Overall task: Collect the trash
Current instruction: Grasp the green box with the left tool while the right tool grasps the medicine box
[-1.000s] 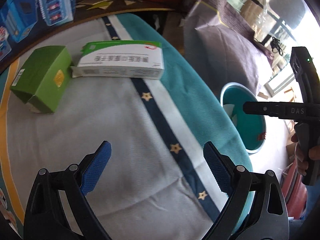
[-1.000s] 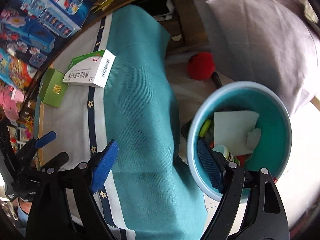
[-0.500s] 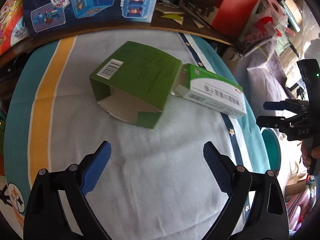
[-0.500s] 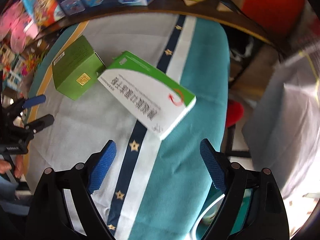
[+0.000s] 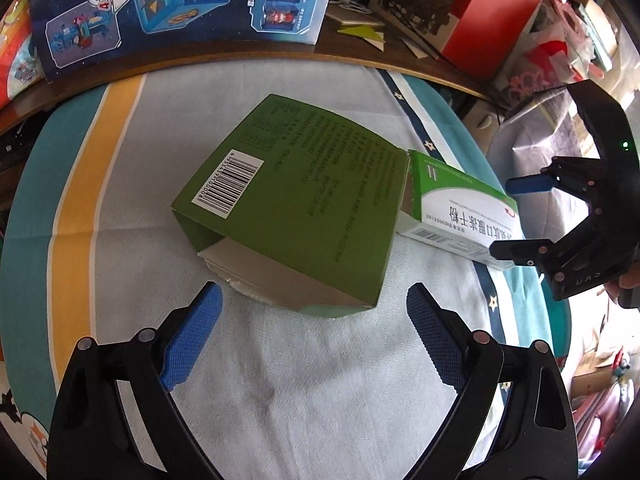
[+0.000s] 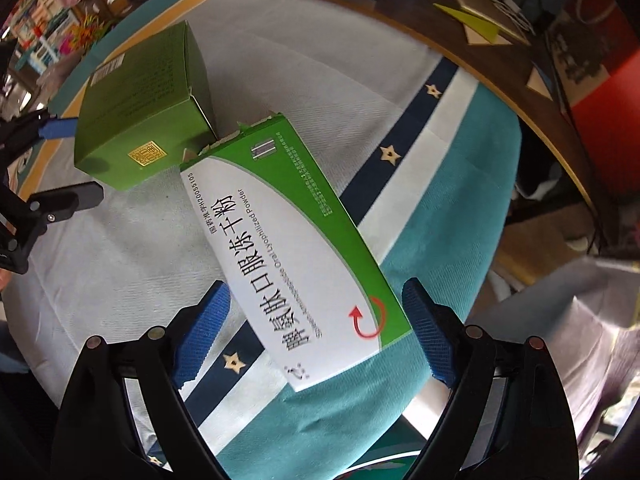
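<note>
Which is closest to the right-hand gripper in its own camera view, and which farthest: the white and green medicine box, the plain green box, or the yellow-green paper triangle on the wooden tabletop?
From the right gripper, whose jaws are opening:
1. White and green medicine box, its near end between the fingers.
2. Green box, beyond it, upper left.
3. Yellow-green paper triangle, far top right.

Right gripper (image 6: pixel 316 324): our jaws are opening, straddling the near end of the white-and-green box (image 6: pixel 288 252), pads clear.
Green box (image 6: pixel 140 116): touches its far end.
Cloth (image 6: pixel 420 220): beneath both.
</note>
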Demonstrator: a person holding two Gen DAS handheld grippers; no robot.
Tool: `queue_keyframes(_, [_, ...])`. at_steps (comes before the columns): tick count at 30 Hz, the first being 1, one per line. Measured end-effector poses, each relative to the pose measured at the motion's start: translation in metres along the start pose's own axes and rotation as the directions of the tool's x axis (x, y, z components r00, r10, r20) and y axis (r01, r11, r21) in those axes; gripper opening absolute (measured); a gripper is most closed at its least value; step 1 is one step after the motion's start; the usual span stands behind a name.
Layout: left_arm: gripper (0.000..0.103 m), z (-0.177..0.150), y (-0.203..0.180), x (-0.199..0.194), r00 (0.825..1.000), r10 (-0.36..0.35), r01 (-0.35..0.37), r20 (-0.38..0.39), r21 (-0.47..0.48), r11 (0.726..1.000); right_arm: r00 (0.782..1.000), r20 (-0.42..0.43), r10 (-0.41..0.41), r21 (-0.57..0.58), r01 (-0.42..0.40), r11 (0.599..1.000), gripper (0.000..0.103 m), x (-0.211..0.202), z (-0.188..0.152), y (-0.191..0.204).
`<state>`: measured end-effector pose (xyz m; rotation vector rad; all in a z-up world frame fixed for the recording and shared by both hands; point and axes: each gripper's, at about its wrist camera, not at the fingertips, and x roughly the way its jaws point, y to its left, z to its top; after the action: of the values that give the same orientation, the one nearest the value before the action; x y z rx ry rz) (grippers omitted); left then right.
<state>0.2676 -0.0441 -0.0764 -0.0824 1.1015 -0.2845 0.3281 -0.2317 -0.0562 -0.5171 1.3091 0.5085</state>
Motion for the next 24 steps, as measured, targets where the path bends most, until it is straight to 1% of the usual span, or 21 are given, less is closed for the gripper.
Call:
queue_keyframes(1, [0.093, 0.001, 0.001, 0.001, 1.000, -0.001, 0.001, -0.003, -0.002, 1.000, 1.000, -0.005, 0.000, -0.013, 0.000, 1.000, 0.089, 0.004, 0.002, 0.001])
queue_keyframes(5, [0.093, 0.002, 0.003, 0.004, 1.000, -0.001, 0.001, -0.004, -0.004, 1.000, 1.000, -0.001, 0.010, -0.032, -0.010, 0.999, 0.089, 0.015, 0.006, 0.003])
queue_keyframes(8, [0.093, 0.004, 0.005, 0.007, 1.000, -0.001, 0.001, -0.005, -0.008, 1.000, 1.000, 0.002, 0.010, -0.016, -0.010, 1.000, 0.089, 0.027, 0.008, 0.000])
queue_keyframes(9, [0.093, 0.004, 0.005, 0.007, 1.000, -0.001, 0.001, -0.004, -0.009, 1.000, 1.000, 0.017, 0.005, -0.005, -0.005, 1.000, 0.089, 0.028, 0.007, 0.001])
queue_keyframes(10, [0.093, 0.005, 0.006, 0.008, 1.000, -0.001, 0.001, -0.001, -0.011, 1.000, 0.999, 0.038, 0.003, 0.002, -0.003, 1.000, 0.088, 0.026, 0.005, 0.002])
queue_keyframes(11, [0.093, 0.005, 0.006, 0.008, 1.000, -0.003, 0.003, 0.002, -0.013, 1.000, 0.998, 0.057, 0.009, 0.009, -0.010, 1.000, 0.083, 0.024, 0.002, 0.003])
queue_keyframes(12, [0.093, 0.006, 0.006, 0.009, 1.000, -0.007, 0.007, 0.005, -0.016, 1.000, 0.997, 0.071, 0.022, 0.023, -0.024, 0.999, 0.081, 0.022, -0.001, 0.005])
queue_keyframes(14, [0.093, 0.008, 0.005, 0.009, 1.000, -0.014, 0.014, 0.013, -0.018, 1.000, 0.997, 0.078, 0.025, 0.056, -0.029, 0.998, 0.076, 0.020, -0.005, 0.007])
queue_keyframes(18, [0.093, 0.011, -0.001, 0.010, 0.999, -0.025, 0.025, 0.045, -0.008, 1.000, 0.996, 0.081, 0.034, 0.161, -0.047, 0.986, 0.073, 0.014, -0.021, 0.006])
queue_keyframes(19, [0.088, 0.012, -0.003, 0.011, 0.998, -0.030, 0.030, 0.051, -0.007, 1.000, 0.996, 0.082, 0.040, 0.186, -0.054, 0.981, 0.073, 0.013, -0.026, 0.005])
queue_keyframes(20, [0.076, 0.013, -0.004, 0.012, 0.998, -0.036, 0.037, 0.050, -0.007, 0.999, 0.995, 0.084, 0.046, 0.214, -0.063, 0.975, 0.073, 0.013, -0.031, 0.005])
queue_keyframes(21, [0.068, 0.014, -0.007, 0.014, 0.998, -0.045, 0.045, 0.046, -0.005, 0.999, 0.994, 0.089, 0.056, 0.243, -0.076, 0.967, 0.073, 0.011, -0.037, 0.004])
queue_keyframes(22, [0.047, 0.014, -0.009, 0.016, 0.998, -0.050, 0.050, 0.041, -0.003, 0.999, 0.993, 0.096, 0.062, 0.265, -0.085, 0.961, 0.073, 0.009, -0.042, 0.005])
queue_keyframes(23, [0.032, 0.015, -0.011, 0.018, 0.998, -0.055, 0.055, 0.034, 0.002, 0.998, 0.993, 0.104, 0.064, 0.289, -0.091, 0.953, 0.072, 0.007, -0.046, 0.004])
queue_keyframes(24, [0.028, 0.015, -0.014, 0.019, 0.998, -0.062, 0.062, 0.028, 0.002, 0.998, 0.991, 0.115, 0.069, 0.322, -0.103, 0.941, 0.072, 0.004, -0.052, 0.002])
